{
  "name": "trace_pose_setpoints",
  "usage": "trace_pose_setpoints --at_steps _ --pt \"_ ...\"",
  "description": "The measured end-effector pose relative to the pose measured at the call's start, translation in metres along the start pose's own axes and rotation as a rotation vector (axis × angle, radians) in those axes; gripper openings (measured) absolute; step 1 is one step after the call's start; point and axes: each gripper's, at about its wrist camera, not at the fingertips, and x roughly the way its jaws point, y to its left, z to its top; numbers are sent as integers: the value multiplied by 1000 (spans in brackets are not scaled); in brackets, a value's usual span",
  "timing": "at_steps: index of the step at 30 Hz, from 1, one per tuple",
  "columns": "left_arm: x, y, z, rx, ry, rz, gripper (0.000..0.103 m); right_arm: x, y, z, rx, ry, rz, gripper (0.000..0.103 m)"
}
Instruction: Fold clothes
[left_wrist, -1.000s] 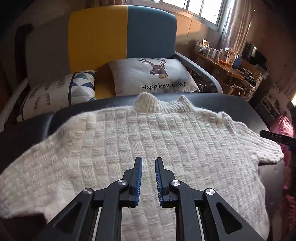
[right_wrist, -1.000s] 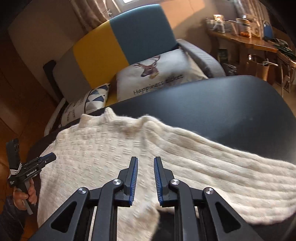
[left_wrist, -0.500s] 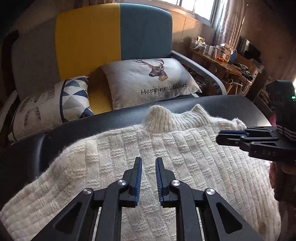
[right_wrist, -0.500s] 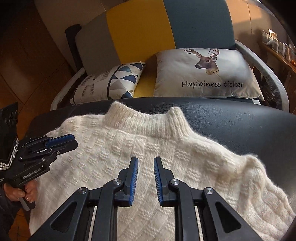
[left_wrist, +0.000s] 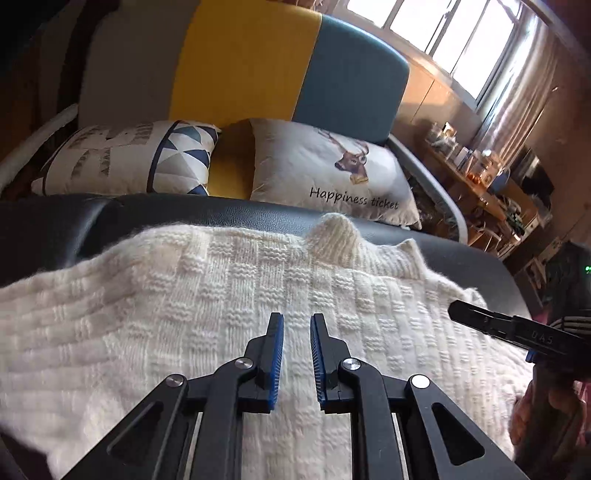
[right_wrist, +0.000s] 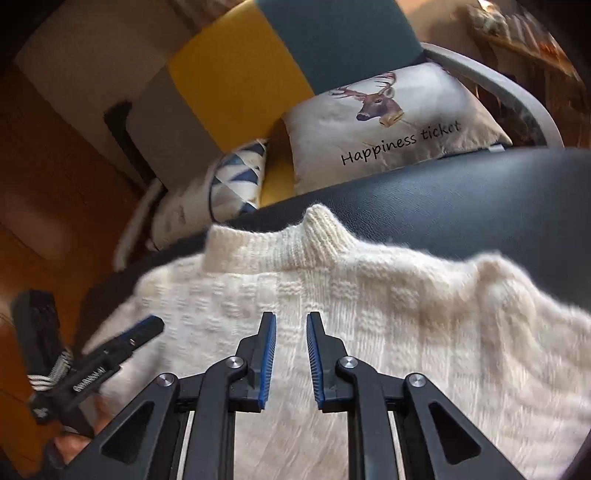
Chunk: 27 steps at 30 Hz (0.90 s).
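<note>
A white knitted sweater (left_wrist: 229, 317) is spread flat on a black padded surface (left_wrist: 221, 214). Its ribbed collar (left_wrist: 336, 236) is turned away from both claws, toward the far edge of the surface.

The left claw (left_wrist: 296, 325) is held over the middle of the sweater. Its jaws are spread a little, with a narrow gap between the blue pads, and nothing is pinched between them. To the right of this claw, the right claw (left_wrist: 458, 310) is seen from the side, near the right shoulder of the sweater; whether it touches the knit cannot be told from this view.

In the right wrist view, the right claw (right_wrist: 290, 323) is also held over the sweater (right_wrist: 406, 314), just below the collar (right_wrist: 280, 247). Its jaws are parted in the same way and hold nothing. The left claw (right_wrist: 147, 326) is seen to its left, at the left edge of the sweater. This view is partly blurred.

Beyond the surface, ahead of both claws, a deer cushion (left_wrist: 328, 173) and a triangle-patterned cushion (left_wrist: 136, 158) lie on a sofa (left_wrist: 251, 62).
</note>
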Motion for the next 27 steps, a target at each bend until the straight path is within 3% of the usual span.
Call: trace_pose_setpoints --at_steps 2,5,9,12,16,27 --pt "-23 -4 -20 1 -3 -34 18 -51 -31 -20 145 -84 104 16" --pt "-47 -8 -57 -4 17 -69 20 -140 -92 -70 363 -234 144 17" --pt "-64 -15 -104 -5 63 -64 20 -260 -170 -150 606 -460 14 21" --pt "-69 -23 -129 24 95 -42 21 -322 -224 -204 805 -606 -40 22" --pt "-73 -31 -147 63 114 -12 23 -351 -275 -233 973 -725 -40 23" --pt "-72 -46 -151 105 148 46 36 -339 -345 -199 1125 -771 -58 21"
